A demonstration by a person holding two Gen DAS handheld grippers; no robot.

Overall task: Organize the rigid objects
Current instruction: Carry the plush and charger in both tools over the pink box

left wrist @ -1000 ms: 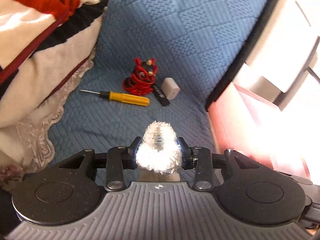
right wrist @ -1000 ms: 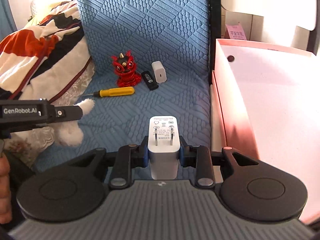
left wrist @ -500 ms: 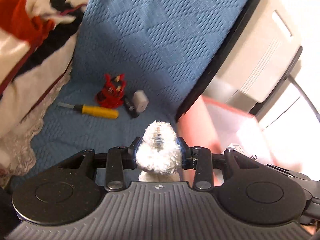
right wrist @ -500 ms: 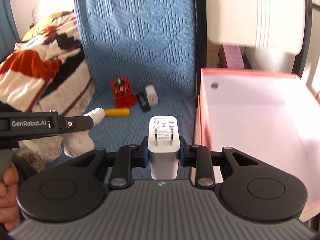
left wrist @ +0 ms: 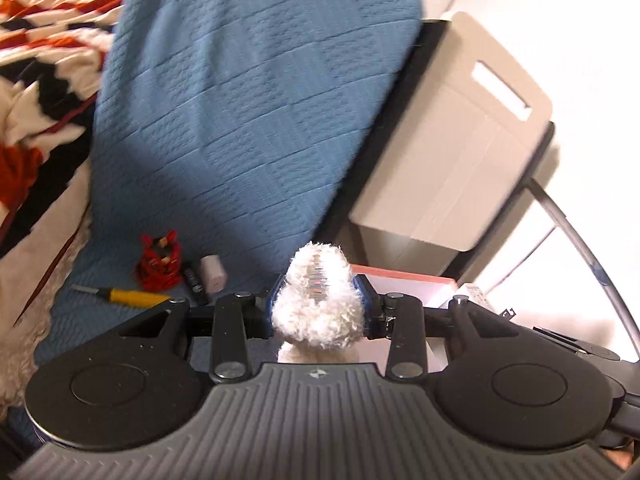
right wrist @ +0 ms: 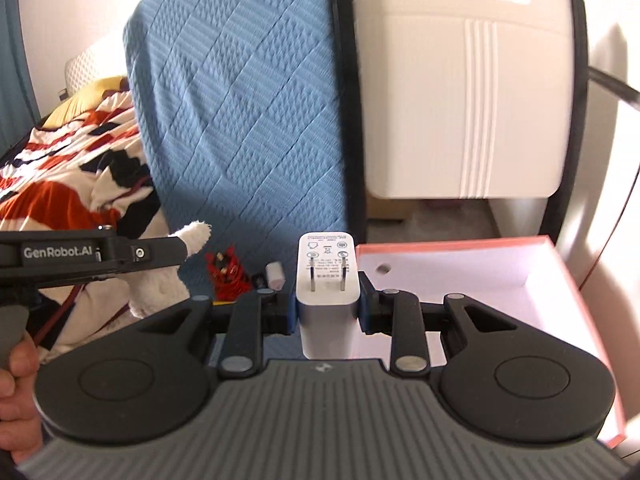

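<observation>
1. Two things are gripped: the right gripper (right wrist: 328, 304) is clamped on a white charger (right wrist: 327, 292), prongs forward, beside the pink box (right wrist: 560, 280), probably its destination.
2. The left gripper (left wrist: 318, 306) squeezes a fluffy white toy (left wrist: 318, 300).
3. A red figurine (left wrist: 160, 266), screwdriver (left wrist: 128, 297) and small plug (left wrist: 212, 274) lie on the blue seat (left wrist: 240, 120).

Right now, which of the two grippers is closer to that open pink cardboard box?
The right gripper, shut on a white plug charger, is at the pink cardboard box. The left gripper, farther left, holds a fluffy white toy.
</observation>
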